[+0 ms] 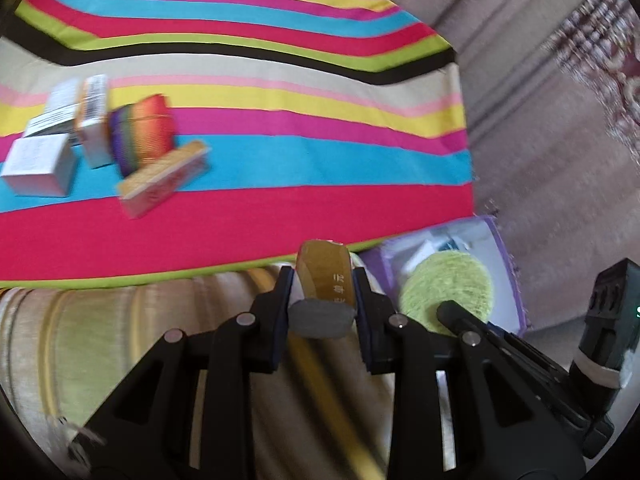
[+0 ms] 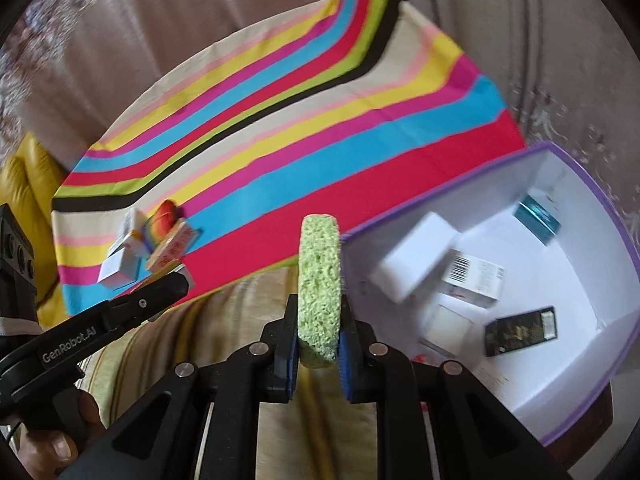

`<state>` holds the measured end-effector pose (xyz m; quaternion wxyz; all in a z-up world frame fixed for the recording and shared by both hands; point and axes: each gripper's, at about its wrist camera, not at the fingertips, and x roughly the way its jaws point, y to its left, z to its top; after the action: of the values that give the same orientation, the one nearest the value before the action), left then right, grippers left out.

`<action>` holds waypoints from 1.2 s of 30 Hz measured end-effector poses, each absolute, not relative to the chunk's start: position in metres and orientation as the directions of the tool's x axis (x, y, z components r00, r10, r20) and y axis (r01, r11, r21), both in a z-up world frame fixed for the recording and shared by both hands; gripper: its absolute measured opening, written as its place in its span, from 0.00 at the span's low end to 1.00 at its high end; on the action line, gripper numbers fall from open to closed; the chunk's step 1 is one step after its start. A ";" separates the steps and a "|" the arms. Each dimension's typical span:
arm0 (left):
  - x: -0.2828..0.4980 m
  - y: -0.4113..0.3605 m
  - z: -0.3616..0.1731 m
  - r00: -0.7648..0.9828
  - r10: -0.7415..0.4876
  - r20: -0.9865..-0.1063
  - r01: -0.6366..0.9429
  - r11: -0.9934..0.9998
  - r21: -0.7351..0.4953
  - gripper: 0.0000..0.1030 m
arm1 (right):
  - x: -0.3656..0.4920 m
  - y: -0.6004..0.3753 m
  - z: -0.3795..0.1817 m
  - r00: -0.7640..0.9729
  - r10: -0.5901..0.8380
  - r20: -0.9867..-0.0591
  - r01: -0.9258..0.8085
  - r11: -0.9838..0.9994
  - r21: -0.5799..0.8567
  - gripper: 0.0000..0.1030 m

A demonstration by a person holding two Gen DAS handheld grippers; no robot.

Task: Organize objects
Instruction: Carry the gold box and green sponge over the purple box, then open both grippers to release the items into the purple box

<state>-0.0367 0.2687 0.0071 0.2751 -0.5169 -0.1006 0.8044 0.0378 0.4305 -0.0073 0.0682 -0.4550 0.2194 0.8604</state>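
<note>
Purple-edged white box (image 2: 592,184) is sitting open at the right edge of the striped cloth (image 2: 280,128). Inside it five items are lying loose: one white block (image 2: 416,260), one barcoded carton (image 2: 474,278), one teal-topped box (image 2: 538,216), one dark box (image 2: 520,330), one pale flat carton (image 2: 448,320), partly covered.

Right gripper (image 2: 319,344) is clamping a green sponge disc (image 2: 320,280) edge-on, just beside the box's near wall. Left gripper (image 1: 322,304) is clamping an amber bar (image 1: 326,276) with a grey end cap; its print is too blurred to read.

On the cloth, a cluster is waiting: three pale cartons (image 1: 40,164), one rainbow block (image 1: 142,136), one orange-topped box (image 1: 164,176). Motion blur is making labels illegible.
</note>
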 end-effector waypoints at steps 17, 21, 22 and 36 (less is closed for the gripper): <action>-0.011 0.357 0.002 -0.136 0.632 -0.763 -0.524 -0.700 -0.486 0.32 | 0.080 0.506 -0.027 -0.507 0.070 -0.859 -0.551 -0.793 0.260 0.17; -0.004 0.370 0.000 -0.093 0.638 -0.764 -0.548 -0.674 -0.496 0.46 | 0.085 0.519 -0.031 -0.472 0.106 -0.875 -0.608 -0.758 0.236 0.18; -0.004 0.370 0.000 -0.092 0.637 -0.765 -0.551 -0.672 -0.494 0.53 | 0.086 0.521 -0.032 -0.467 0.106 -0.878 -0.617 -0.751 0.237 0.18; -0.012 0.353 -0.002 -0.120 0.641 -0.758 -0.492 -0.702 -0.515 0.61 | 0.083 0.521 -0.030 -0.466 0.104 -0.879 -0.621 -0.746 0.241 0.52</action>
<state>-0.0124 0.3528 -0.0019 0.3800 -0.5436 -0.0686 0.7452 0.0830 0.5208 -0.0303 0.2238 -0.4657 0.2771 0.8101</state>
